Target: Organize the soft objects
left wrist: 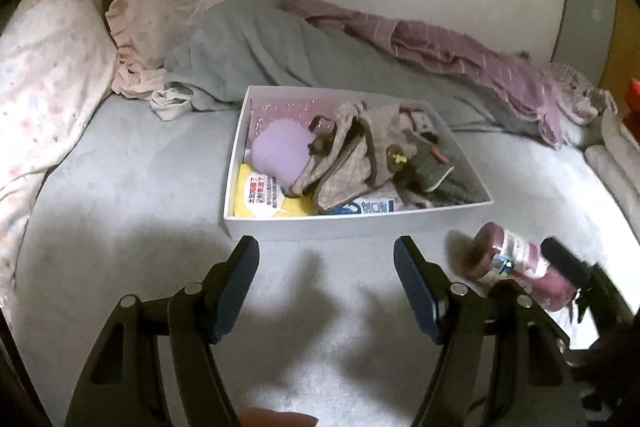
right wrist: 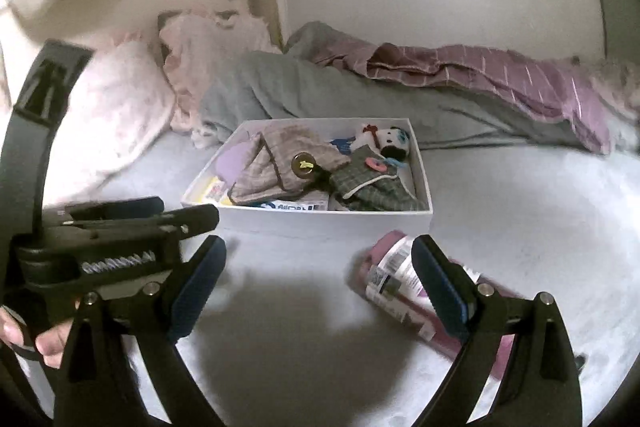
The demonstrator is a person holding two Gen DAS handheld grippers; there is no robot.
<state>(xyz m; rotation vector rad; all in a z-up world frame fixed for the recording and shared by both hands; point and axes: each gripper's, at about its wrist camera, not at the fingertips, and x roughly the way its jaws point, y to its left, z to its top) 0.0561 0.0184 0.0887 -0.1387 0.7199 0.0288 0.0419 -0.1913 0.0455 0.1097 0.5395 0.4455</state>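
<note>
Bed (left wrist: 120, 187) with pale grey sheet, carrying white box (left wrist: 352, 223) near mid-mattress, toward the wall-side edge. Inside box: lilac plush (left wrist: 280, 155) at left end, over yellow packet (left wrist: 264, 199); plaid fabric pouches (left wrist: 352, 163) across the middle; small doll (right wrist: 390, 139) with white face at far right corner; printed packet (left wrist: 372, 207) against near wall. Pink rolled cloth (left wrist: 516, 263) with paper label lying on sheet just outside box's near right corner, apart from box wall. Left hand-held gripper (left wrist: 326, 291) with jaws spread wide, empty, poised over bare sheet in front of box. Right hand-held gripper (right wrist: 320, 291) likewise spread wide, empty, right finger (right wrist: 440, 291) overlapping pink rolled cloth in view; contact not determinable. Grey blanket (left wrist: 248, 47) and purple striped blanket (left wrist: 460, 55) heaped along wall-side edge; pink ruffled pillows (left wrist: 152, 15) at head end.
</note>
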